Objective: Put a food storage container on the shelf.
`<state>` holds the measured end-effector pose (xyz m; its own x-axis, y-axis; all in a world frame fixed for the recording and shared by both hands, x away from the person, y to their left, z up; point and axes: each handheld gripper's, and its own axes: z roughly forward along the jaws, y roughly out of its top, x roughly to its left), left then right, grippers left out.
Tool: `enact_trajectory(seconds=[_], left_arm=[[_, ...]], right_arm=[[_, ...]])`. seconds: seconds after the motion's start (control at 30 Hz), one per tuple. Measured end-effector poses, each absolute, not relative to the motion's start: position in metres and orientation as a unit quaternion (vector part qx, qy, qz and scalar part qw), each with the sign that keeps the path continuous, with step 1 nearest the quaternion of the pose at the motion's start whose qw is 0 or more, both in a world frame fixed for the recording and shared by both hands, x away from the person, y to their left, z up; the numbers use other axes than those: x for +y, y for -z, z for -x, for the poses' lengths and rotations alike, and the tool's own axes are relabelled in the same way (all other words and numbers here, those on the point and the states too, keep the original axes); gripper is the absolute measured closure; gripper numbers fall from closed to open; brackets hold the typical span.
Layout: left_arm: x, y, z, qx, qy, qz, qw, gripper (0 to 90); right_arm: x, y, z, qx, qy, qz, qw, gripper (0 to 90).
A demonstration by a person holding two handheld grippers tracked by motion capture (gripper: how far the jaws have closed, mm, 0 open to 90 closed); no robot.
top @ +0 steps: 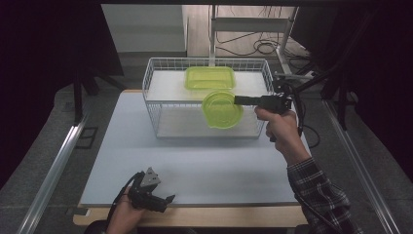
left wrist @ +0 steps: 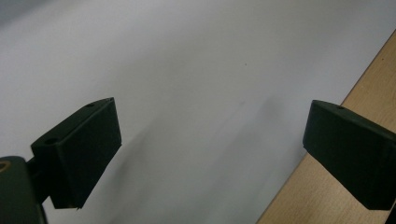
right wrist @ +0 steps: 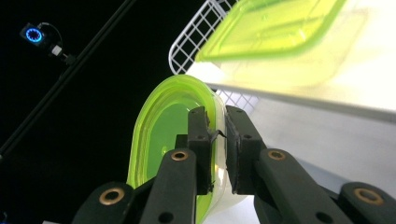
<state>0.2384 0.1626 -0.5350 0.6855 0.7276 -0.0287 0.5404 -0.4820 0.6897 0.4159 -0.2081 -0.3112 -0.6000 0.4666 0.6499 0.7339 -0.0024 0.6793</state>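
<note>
The right tool (top: 239, 100) was clenched on the rim of a round lime-green container (top: 222, 109), holding it up on edge at the near, open side of a white wire basket (top: 155, 73). In the right gripper view the tool (right wrist: 216, 133) had its two black jaws pressed on either side of the container's (right wrist: 159, 135) rim, with the green lid facing left of the jaws. The basket stood at the far side of the pale worktop (top: 146, 161), and the held container hung just above the basket's near edge, right of its middle.

Farther back in the basket lay a rectangular lime-green container (top: 210, 77), flat on the basket's white floor; it appeared above and beyond the jaws in the right gripper view (right wrist: 275, 32).

The left tool (top: 163, 200) rested at the near left edge of the worktop, released, its jaws standing wide apart over the bare surface (left wrist: 210, 70) with nothing between them.
</note>
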Motion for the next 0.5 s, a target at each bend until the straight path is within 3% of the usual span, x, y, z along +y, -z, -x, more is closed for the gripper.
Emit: enact_trajectory(seconds=[0.5], left_arm=[[0.162,0.535,-0.238,0.373,-0.132,-0.850,0.347,3.9]], right_arm=[[-0.191,0.274,-0.441,-0.677,0.580,0.443,0.091,81.2]])
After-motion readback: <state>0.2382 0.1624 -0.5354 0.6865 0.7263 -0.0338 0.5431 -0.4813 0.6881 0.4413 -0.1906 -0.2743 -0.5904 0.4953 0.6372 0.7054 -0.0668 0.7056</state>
